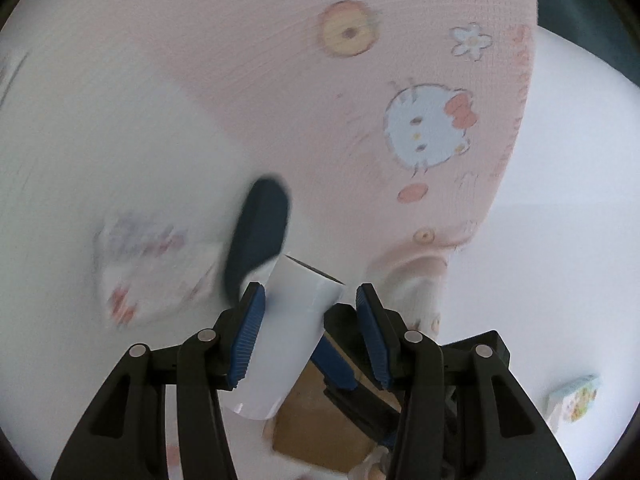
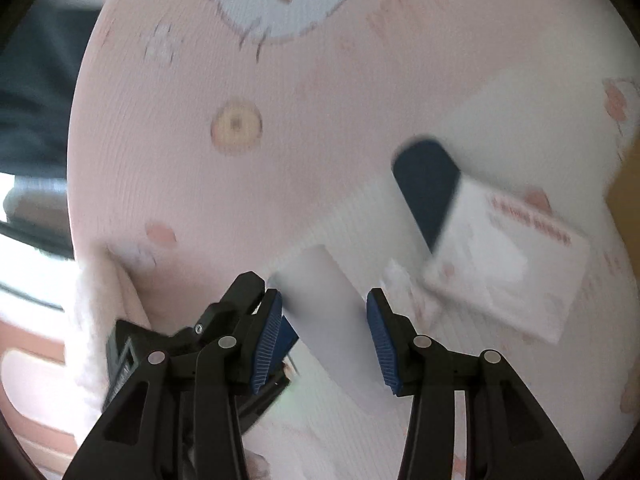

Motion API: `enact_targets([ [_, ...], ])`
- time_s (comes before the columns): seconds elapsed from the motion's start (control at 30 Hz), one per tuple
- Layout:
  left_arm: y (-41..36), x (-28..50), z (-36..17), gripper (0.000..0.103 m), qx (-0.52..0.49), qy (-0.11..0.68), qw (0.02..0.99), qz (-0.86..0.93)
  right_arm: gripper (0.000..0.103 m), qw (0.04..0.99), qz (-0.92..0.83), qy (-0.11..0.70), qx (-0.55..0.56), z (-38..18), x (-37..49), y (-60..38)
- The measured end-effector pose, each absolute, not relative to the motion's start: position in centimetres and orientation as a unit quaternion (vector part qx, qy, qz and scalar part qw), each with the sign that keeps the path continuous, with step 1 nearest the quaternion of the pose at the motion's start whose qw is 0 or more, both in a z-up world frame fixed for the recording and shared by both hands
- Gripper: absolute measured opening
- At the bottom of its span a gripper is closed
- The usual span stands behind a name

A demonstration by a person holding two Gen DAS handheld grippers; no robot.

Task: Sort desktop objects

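A white box-shaped object lies tilted between the jaws of my left gripper, which stand open around it; its left side touches the left pad. The same white object sits blurred between the open jaws of my right gripper. A dark navy oval object lies just beyond it, also in the right wrist view. Both grippers hover low over a pink cartoon-cat mat. The other gripper's blue pad shows under the white object.
A white printed card or packet lies right of the navy object. A small colourful box sits at the far right on the white table. A brown cardboard piece lies below my left gripper. The mat's folded corner is right of it.
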State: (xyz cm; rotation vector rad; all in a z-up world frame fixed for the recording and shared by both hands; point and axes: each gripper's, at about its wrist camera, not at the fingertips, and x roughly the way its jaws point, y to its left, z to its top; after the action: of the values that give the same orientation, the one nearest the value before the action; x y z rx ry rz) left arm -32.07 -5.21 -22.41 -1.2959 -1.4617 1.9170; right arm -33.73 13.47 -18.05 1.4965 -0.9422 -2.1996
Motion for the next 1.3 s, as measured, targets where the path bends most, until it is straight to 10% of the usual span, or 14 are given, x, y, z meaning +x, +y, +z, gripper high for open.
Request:
enact_targets([
  [0.47,-6.2,-23.5,-33.3,0.051,-0.496,-0.603,0.157,0.605,0.044,0.159,-0.734,-0.253,0.610,-27.5,-23.9,14.6],
  [1.3,-6.5,-20.0,-29.2,0.060,-0.495,-0.427,0.141,0.743,0.055,0.154,-0.736,-0.326,0.573,-27.8,-20.5,18.5],
])
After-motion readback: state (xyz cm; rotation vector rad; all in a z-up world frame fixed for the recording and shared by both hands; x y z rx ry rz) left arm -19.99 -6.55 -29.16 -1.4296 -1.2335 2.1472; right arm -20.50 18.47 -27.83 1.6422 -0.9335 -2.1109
